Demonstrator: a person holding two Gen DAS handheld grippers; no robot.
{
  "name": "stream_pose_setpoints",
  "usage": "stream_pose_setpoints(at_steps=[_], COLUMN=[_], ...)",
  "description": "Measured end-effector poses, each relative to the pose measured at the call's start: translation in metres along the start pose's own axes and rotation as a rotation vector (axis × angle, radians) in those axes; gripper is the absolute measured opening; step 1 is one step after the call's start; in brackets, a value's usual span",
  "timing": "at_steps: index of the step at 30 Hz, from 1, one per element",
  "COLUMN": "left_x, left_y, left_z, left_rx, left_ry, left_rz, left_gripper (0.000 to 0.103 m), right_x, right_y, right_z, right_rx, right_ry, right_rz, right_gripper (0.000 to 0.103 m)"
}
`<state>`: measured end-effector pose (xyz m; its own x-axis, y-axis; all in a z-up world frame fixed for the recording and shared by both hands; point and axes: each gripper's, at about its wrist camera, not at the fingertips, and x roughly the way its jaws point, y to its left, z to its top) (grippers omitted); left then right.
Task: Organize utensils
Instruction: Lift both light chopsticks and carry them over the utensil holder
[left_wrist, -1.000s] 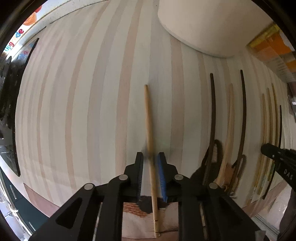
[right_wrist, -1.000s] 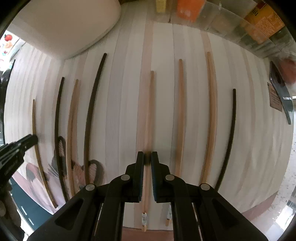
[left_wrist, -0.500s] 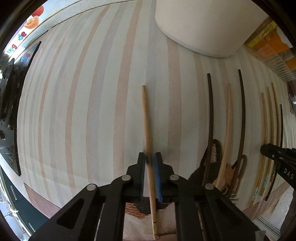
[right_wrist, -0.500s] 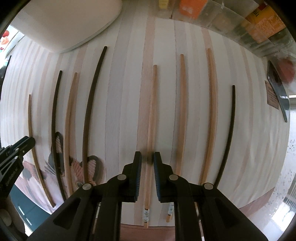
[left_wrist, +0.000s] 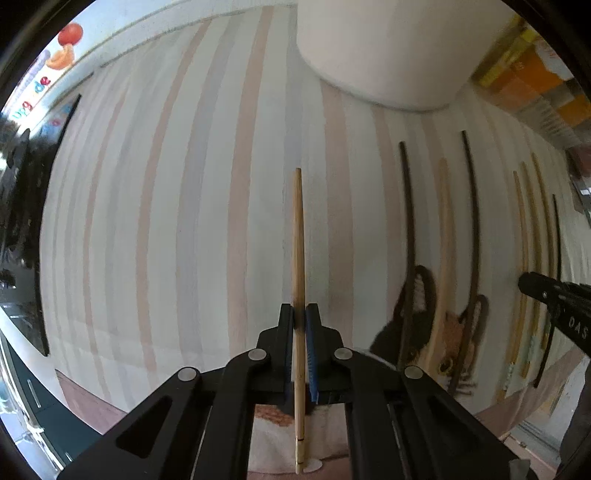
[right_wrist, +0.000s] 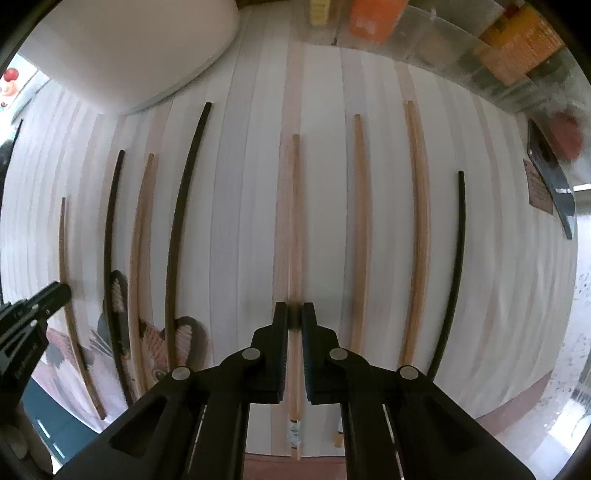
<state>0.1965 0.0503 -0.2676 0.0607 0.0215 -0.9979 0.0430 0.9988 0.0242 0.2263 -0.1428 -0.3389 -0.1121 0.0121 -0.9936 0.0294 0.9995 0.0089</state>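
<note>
While both grippers point straight down at the striped cloth (left_wrist: 166, 221), each has a chopstick clamped between its pads.

Left wrist view, left to right:
- Left gripper (left_wrist: 300, 317): jaws closed on a light bamboo chopstick (left_wrist: 298, 240). Stick runs near-to-far between the pads, thin tip toward the far side, butt end toward the near edge of the cloth.
- White rounded container (left_wrist: 388, 55) at far centre-right, on the cloth.
- Right of the held stick, well apart: dark chopstick (left_wrist: 408, 221), pale wooden one (left_wrist: 445, 229), another dark one (left_wrist: 474, 221), all roughly parallel. Their near ends lie over an animal print (left_wrist: 424, 317) on the cloth.
- Further right: more light sticks and one dark one, too compressed by the lens to sort.
- Right gripper's tip (left_wrist: 535, 286) enters from the right edge.

Right wrist view, left to right:
- Left gripper's tip (right_wrist: 51, 295) at the left edge, beside a thin brown stick (right_wrist: 64, 258).
- Dark, pale and long dark sticks in a row.
- Right gripper (right_wrist: 294, 317): jaws closing on a light wooden chopstick (right_wrist: 294, 221), pads against it, centre of the cloth.
- Just right: two more light sticks (right_wrist: 360, 229) (right_wrist: 421, 229), then a black one (right_wrist: 456, 258) near the right edge of the cloth.
- Clear packaging (right_wrist: 480, 55) with orange labels along the far edge.
</note>
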Motion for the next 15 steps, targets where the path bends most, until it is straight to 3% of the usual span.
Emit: stream_pose_setpoints(at_steps=[8, 15], left_x=[-0.053, -0.133], left_y=[0.001, 0.004], left_z=[-0.009, -0.004], left_rx=[0.004, -0.008], left_ry=[-0.131, -0.307], left_rz=[-0.025, -0.093], left_gripper=[0.004, 0.004], right_x=[-0.033, -0.086], right_y=[-0.017, -0.023], right_z=[-0.013, -0.021], right_rx=[0.051, 0.053], right_ry=[-0.108, -0.243], right_rz=[0.11, 0.196], right_gripper=[0.007, 0.007])
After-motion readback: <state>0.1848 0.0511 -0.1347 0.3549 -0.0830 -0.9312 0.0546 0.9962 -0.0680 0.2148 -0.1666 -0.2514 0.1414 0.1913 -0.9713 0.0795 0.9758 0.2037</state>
